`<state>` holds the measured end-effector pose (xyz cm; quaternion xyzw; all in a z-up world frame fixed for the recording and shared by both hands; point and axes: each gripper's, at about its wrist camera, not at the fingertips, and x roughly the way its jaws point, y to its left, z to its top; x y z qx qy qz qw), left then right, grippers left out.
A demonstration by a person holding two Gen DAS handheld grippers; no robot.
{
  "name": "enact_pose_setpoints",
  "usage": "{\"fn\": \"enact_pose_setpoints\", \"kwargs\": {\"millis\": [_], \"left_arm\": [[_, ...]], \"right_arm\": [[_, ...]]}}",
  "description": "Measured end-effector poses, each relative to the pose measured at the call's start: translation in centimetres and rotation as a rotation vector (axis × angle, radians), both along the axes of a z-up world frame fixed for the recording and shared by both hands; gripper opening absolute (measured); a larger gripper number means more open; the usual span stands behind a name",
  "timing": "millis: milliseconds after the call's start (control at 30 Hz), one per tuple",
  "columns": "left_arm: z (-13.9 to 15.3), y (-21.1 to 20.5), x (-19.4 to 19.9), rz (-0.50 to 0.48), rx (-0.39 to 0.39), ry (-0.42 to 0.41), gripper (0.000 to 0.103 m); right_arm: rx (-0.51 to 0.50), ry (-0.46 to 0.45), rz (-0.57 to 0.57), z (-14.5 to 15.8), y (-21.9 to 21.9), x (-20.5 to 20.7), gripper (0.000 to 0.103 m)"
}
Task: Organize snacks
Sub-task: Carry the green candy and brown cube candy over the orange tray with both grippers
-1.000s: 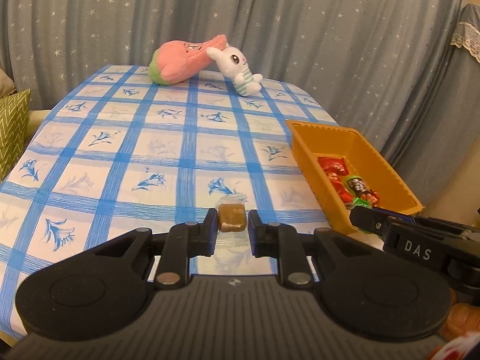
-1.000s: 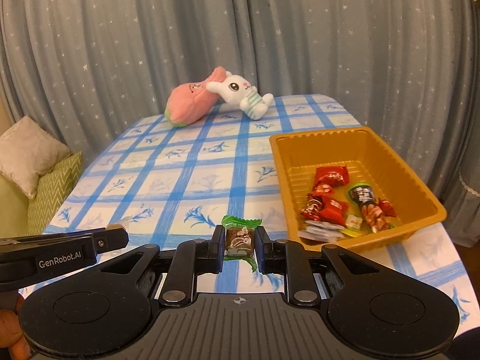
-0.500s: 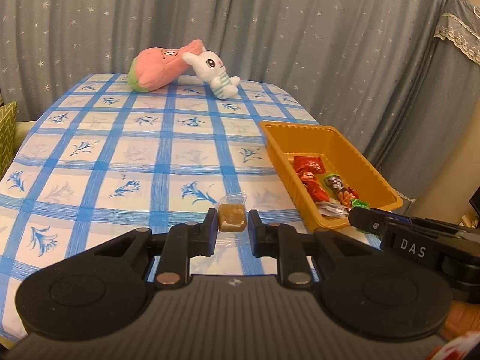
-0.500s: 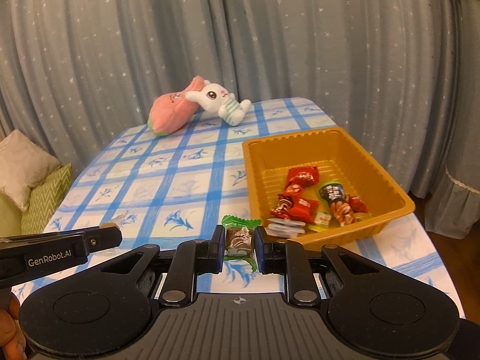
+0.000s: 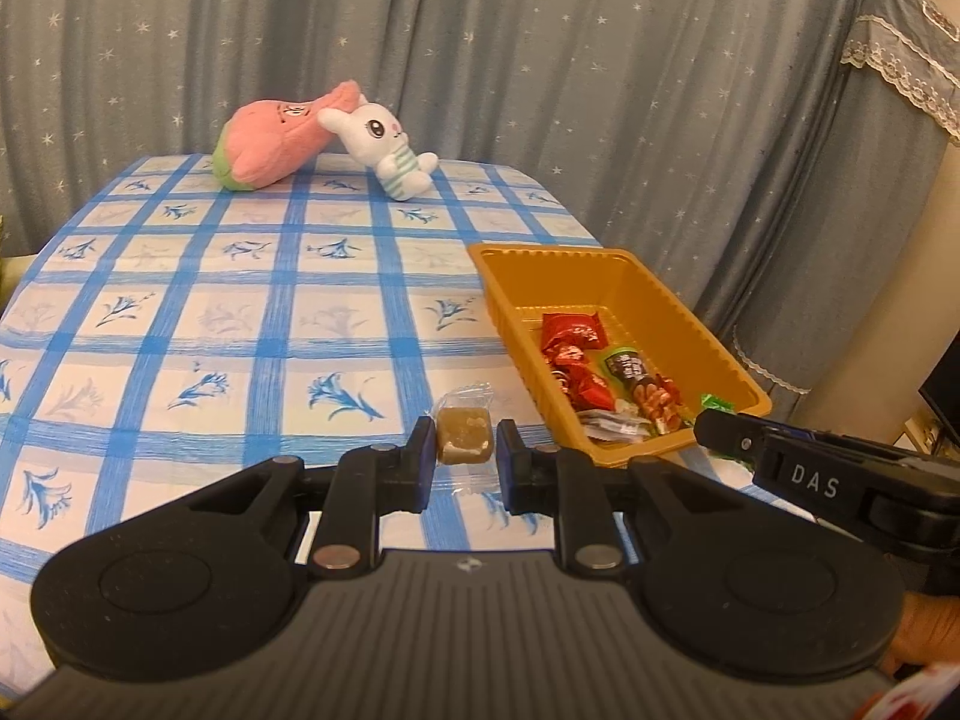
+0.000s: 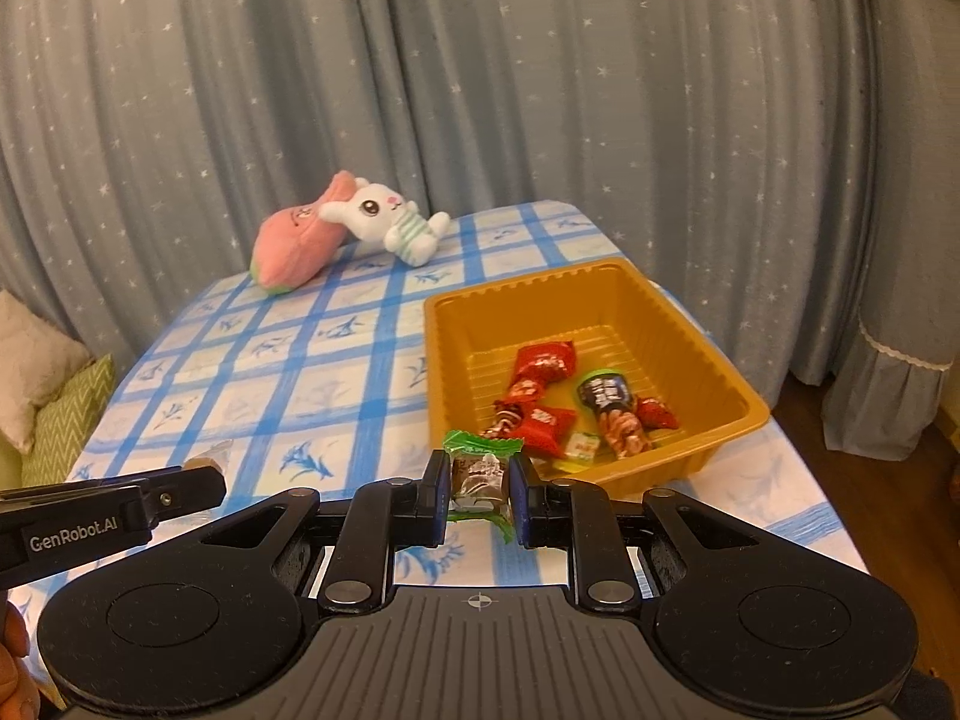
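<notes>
My left gripper [image 5: 464, 443] is shut on a tan candy in a clear wrapper [image 5: 463, 434], held above the table near its front edge, left of the orange tray [image 5: 654, 300]. My right gripper [image 6: 479, 477] is shut on a brown candy in a green wrapper [image 6: 480, 471], held just in front of the tray's [image 6: 444, 354] near left corner. The tray holds several wrapped snacks, red ones [image 6: 543, 363] and a dark one [image 6: 606, 391]. The right gripper shows in the left wrist view [image 5: 714, 429], and the left gripper in the right wrist view [image 6: 204, 483].
The table has a blue checked cloth [image 5: 252, 324]. A pink plush [image 5: 270, 141] and a white bunny plush [image 5: 384, 147] lie at the far edge. Grey star curtains hang behind. Cushions [image 6: 42, 396] sit left of the table.
Both grippers have swung right and drawn toward the tray, each keeping its candy. The tray now sits nearer the middle of both views.
</notes>
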<state>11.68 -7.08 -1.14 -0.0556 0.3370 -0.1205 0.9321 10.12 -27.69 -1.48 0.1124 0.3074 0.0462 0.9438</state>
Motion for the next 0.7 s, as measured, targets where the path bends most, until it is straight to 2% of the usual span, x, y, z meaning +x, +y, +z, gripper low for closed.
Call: {"fn": "enact_pose_setpoints", "kwargs": {"millis": [700], "left_arm": [[0.8, -5.9, 3.0, -0.113, -0.016, -0.021, 0.019]], "right_arm": [[0.004, -0.003, -0.101, 0.1, -4.9, 1.1, 0.021]]}}
